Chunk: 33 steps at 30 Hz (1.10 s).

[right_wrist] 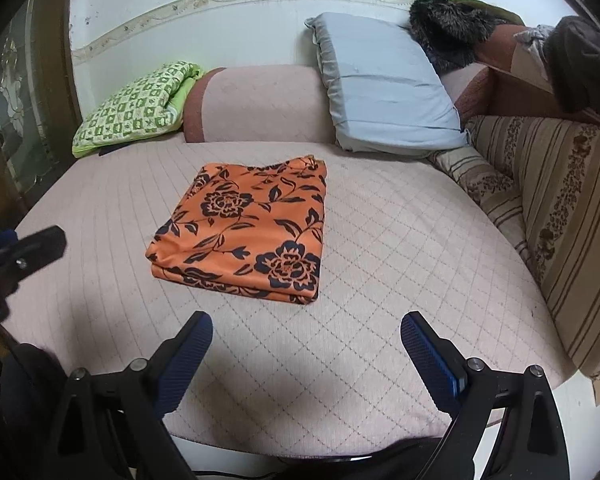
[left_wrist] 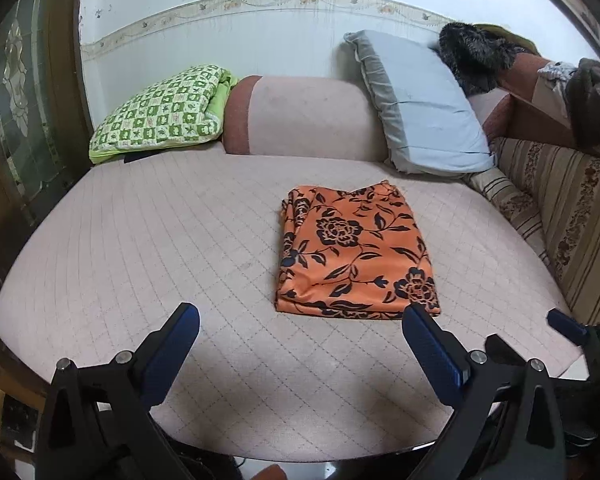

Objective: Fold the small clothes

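The orange flowered cloth (left_wrist: 356,252) is lying folded into a neat rectangle on the pink quilted cushion (left_wrist: 140,248), roughly in the middle and a little toward the back. Its stacked fold edges are showing along the near side in the right wrist view (right_wrist: 240,236).

The left gripper (left_wrist: 300,320) is hovering over the near part of the cushion with its blue-padded fingers (left_wrist: 176,344) spread wide and nothing between them; the cloth's near right corner is sitting just beyond its right finger. The right gripper (right_wrist: 306,330) is likewise standing wide apart and empty, with the cloth lying ahead and to its left, apart from both fingers.

Bare cushion is stretching out on the left of the cloth and in front of it, leaving open room there. The cushion's near edge is curving off below both grippers.

At the back a pink bolster (left_wrist: 308,116) is running along the white wall (left_wrist: 220,40). A green checked blanket (left_wrist: 160,114) is leaning at the bolster's left end, and a pale blue pillow (left_wrist: 420,108) is propped against its right end. On the right a striped brown cushion (left_wrist: 560,208) is closing in that side, near the cloth. Dark furry clothing (left_wrist: 476,56) is piled behind the pillow. A dark wooden door with patterned glass (left_wrist: 16,92) is bordering the left side.
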Each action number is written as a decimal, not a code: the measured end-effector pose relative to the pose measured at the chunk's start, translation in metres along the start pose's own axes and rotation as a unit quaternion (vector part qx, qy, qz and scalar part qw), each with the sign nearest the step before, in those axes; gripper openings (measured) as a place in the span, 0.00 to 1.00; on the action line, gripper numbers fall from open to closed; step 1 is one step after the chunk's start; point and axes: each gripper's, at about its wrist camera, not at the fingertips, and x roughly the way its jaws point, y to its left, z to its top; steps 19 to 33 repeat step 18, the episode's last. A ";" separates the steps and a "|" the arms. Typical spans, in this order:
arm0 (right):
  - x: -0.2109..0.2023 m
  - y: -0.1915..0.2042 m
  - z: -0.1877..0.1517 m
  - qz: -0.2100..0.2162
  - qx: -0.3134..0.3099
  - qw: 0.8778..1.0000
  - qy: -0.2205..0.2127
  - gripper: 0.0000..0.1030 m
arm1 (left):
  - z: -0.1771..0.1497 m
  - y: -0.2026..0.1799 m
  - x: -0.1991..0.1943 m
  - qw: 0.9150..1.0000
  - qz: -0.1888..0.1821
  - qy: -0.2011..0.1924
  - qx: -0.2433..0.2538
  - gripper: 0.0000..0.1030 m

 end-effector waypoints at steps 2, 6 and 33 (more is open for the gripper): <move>0.001 0.001 0.003 0.000 -0.001 1.000 0.000 0.94 | 0.002 -0.002 0.002 1.000 0.002 0.003 0.005 0.98; 0.001 0.003 0.007 -0.001 -0.007 1.000 0.000 0.94 | 0.005 -0.001 0.004 1.000 0.001 0.001 0.003 0.98; 0.004 0.008 0.020 -0.005 -0.021 1.000 -0.003 0.94 | 0.016 -0.001 0.013 1.000 -0.019 -0.001 -0.003 1.00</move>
